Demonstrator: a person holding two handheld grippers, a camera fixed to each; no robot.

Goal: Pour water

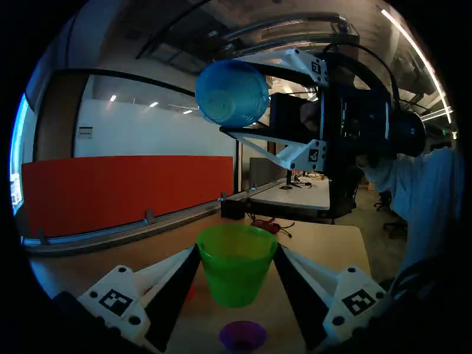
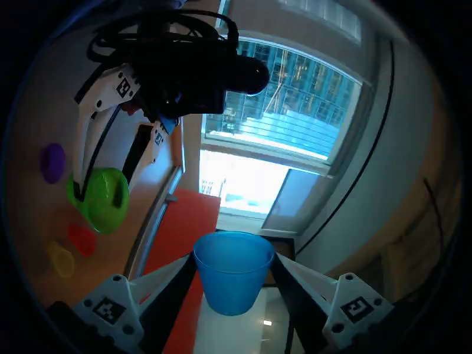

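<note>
While you hold a cup in each gripper, your left gripper (image 1: 236,255) clamps both fingers on the upright green cup (image 1: 237,268) over the desk (image 1: 321,239), well in from its far edge, with a small purple cup (image 1: 242,336) just below. Your right gripper (image 1: 231,94), jaws closed on the blue cup (image 1: 232,93), holds it high above the green one. The blue cup lies tipped nearly on its side, base toward the left camera, long axis roughly level. Whether water runs cannot be told. The next move likely turns on bringing the blue rim over the green mouth, and that is the right hand's work.
</note>
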